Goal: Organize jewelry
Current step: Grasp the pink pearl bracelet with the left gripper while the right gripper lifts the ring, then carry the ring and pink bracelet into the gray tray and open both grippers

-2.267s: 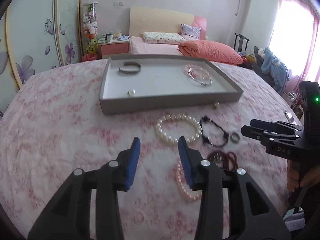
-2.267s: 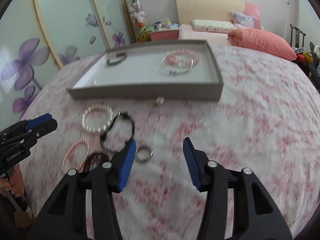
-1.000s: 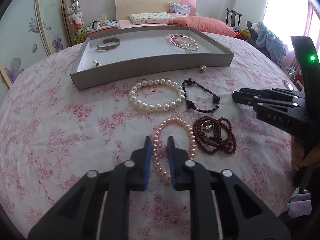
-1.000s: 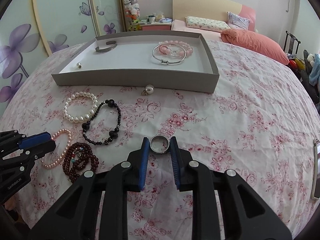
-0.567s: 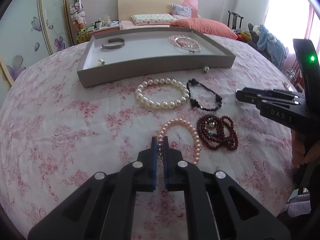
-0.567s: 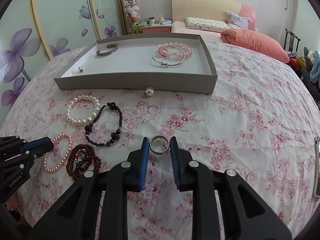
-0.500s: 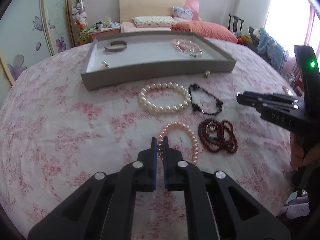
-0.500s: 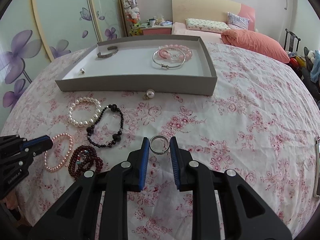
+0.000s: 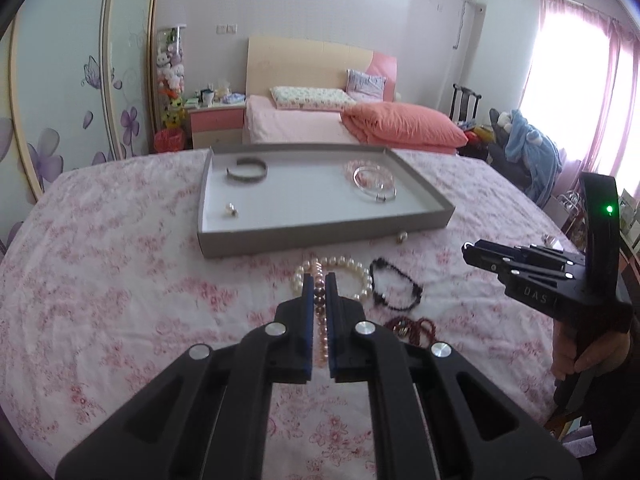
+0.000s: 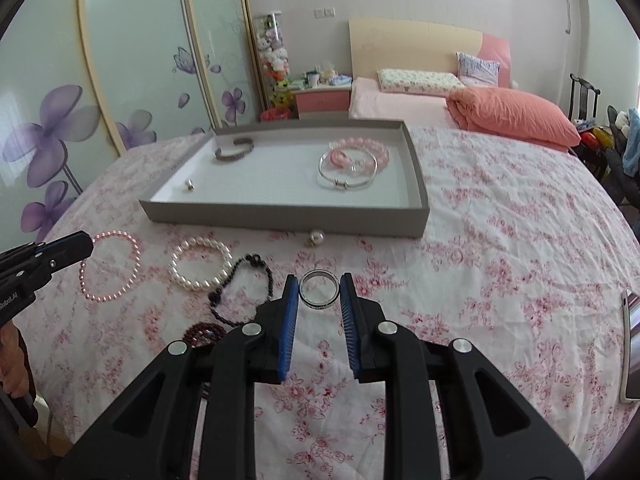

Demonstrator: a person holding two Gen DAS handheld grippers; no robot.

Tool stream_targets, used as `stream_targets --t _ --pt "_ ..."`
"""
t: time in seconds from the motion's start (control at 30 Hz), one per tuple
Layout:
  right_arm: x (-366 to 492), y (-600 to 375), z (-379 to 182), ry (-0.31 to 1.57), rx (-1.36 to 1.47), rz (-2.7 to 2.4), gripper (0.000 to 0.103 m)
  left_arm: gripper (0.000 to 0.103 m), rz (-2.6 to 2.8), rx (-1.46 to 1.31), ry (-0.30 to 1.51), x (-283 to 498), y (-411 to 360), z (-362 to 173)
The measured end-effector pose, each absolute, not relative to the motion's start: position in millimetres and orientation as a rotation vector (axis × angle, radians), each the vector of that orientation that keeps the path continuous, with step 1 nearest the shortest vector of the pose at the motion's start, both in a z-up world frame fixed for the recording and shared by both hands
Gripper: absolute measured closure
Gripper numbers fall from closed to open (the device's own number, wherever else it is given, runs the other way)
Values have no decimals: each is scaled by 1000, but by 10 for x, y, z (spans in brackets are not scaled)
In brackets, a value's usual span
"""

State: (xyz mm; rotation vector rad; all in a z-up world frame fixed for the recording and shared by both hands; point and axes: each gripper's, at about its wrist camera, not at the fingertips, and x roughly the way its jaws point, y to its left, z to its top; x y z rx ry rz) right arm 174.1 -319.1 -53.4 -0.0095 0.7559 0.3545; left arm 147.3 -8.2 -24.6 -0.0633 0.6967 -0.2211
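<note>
Bedroom setup, with everything laid out on a desk under a pink floral cloth [image 10: 500, 240], and a bed [image 9: 304, 124] with an orange duvet behind it.

Left gripper [image 9: 319, 280] has its jaws pressed nearly together, pinching the pink pearl bracelet [image 10: 110, 266]. In the right wrist view the loop hangs from the tip, apparently lifted off the cloth. In the left wrist view only a strand of it shows between the blue pads, so most of it is hidden there.

Right gripper [image 10: 319, 290] has its jaws closed in on one silver ring [image 10: 319, 289], held at the tips above the cloth.

Count on the cloth: one white pearl bracelet [image 10: 201, 264], one black bead bracelet [image 10: 240, 288], one dark red bead strand [image 10: 202, 334] half hidden behind the right gripper, and one loose pearl piece [image 10: 316, 238] just beside the front wall of the tray.

Grey tray [image 10: 280, 216] sits further back with four things in it: a metal cuff [image 10: 234, 149] in the far left corner, a small pearl piece [image 10: 189, 185] near the left wall, and a silver bangle [image 10: 347, 171] overlapping a pink bead bracelet [image 10: 362, 150] on the right. Tray middle is bare white floor.

Phone [image 10: 631, 344] lies at the right edge, cut off by the frame. Right half of the cloth is open.
</note>
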Motion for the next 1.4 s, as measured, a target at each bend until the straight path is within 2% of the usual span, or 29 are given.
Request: stream_targets --t 0.53,1.4 --pt "1594 -3068 -85 570 -19 385 81 96 -192 -70 579 1467 -122 98" --pt "1754 -3080 262 416 4 340 80 96 -122 -67 469 1760 -218 414"
